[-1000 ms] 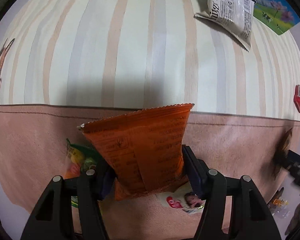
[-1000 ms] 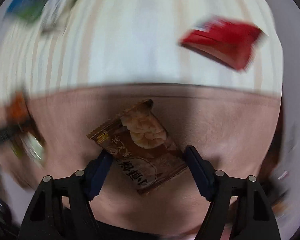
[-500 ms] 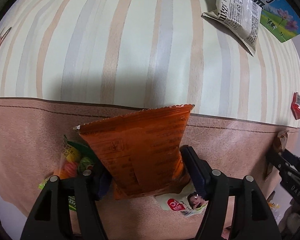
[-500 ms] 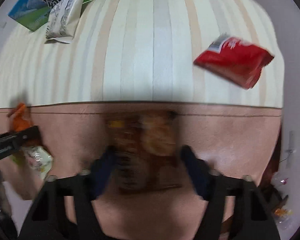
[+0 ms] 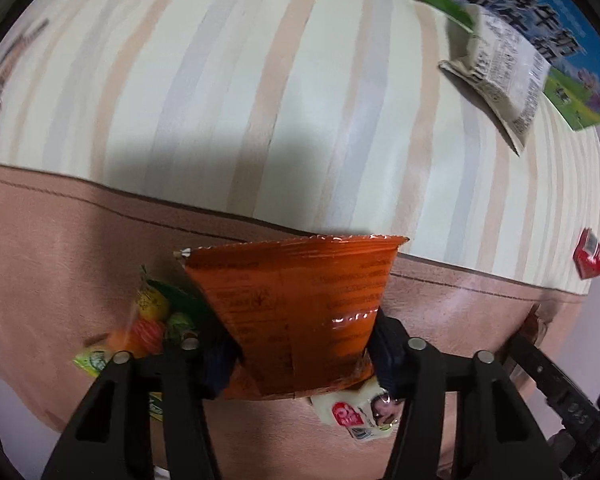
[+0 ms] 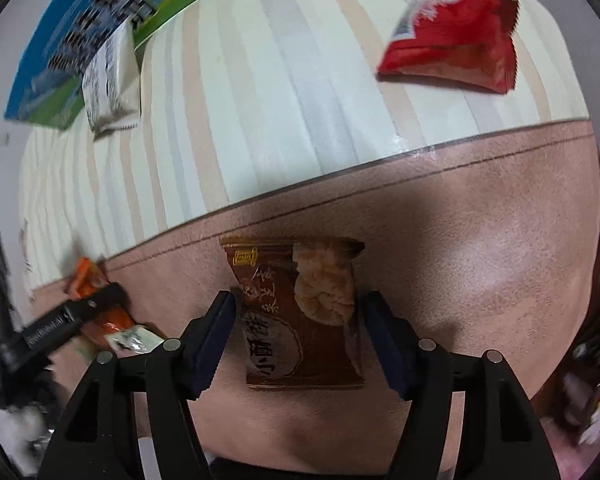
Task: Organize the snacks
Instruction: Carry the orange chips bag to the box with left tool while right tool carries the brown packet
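Two grippers each have one snack packet between the fingers. The left gripper is closed on an orange packet; both blue pads press its lower part, and the sealed top edge stands up and points to the far side. The packet is above the brown band of the tablecloth, close to the line where the striped part begins. Under and to the left of it lies a packet with fruit pictures, and under its right corner a small white packet with a red logo shows; both lie on the brown band at the near edge.

The right gripper has a brown packet with a picture of a pastry between its fingers. The left pad touches the packet's edge, and the right pad seems just at the other edge, so the grip looks closed on it, though I cannot tell how firmly. This packet is also over the brown band, near the middle.

Far on the striped cloth, a white-grey packet lies partly on a blue and green carton at the far right in the left view. One red packet lies alone on the stripes, far right in the right view.
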The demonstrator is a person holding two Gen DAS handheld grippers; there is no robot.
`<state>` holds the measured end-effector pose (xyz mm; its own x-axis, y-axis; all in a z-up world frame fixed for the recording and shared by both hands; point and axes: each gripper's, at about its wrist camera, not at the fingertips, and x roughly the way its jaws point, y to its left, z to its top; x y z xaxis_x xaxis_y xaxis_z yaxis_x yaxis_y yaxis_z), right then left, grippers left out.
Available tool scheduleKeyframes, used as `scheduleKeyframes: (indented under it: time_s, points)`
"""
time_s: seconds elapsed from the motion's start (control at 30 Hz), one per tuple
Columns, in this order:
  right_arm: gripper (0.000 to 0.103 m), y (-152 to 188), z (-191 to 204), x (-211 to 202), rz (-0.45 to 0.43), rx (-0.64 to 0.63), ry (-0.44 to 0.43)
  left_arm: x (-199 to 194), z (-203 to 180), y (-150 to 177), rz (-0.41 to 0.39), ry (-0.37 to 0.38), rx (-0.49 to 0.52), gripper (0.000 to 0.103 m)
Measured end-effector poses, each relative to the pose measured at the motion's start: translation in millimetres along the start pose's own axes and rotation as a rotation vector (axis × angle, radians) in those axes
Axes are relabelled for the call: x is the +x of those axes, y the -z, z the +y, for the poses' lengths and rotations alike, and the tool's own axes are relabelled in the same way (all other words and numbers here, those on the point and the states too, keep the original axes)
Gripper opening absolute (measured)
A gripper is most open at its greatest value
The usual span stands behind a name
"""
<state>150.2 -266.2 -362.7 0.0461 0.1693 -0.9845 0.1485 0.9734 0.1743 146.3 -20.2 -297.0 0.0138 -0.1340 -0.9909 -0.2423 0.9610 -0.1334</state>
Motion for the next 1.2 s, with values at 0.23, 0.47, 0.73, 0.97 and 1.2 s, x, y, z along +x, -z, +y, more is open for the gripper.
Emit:
scheduleKeyframes:
  time_s: [0.23,0.47,0.73,0.97,1.2]
  points:
    - [0.06,11.2,13.2,-16.2,-0.057,0.003,-0.047,-32.6,-1.5,12.1,-0.072,-0.048,0.05,0.047]
    - [0.06,-14.0,24.9,-80.4,-0.135,-0.007,-0.196,-102.7,-5.1,-6.3,-0.173,0.029,0.046,0.047]
    - [0.06,-80.7,56.0,-166.3,-0.257,-0.079,-0.307,-183.1,-63.8,-68.4,-0.265,0.178,0.122,0.047]
    - [0.06,-185.1,77.0,-205.8,-0.347,-0.111,-0.244,-194.5,-110.6,-175.1,-0.236,0.167,0.179,0.047]
    - [0.06,-261.7,73.6,-187.5,-0.303,-0.108,-0.165,-165.0,-136.0,-249.4,-0.085,0.236,0.152,0.047]
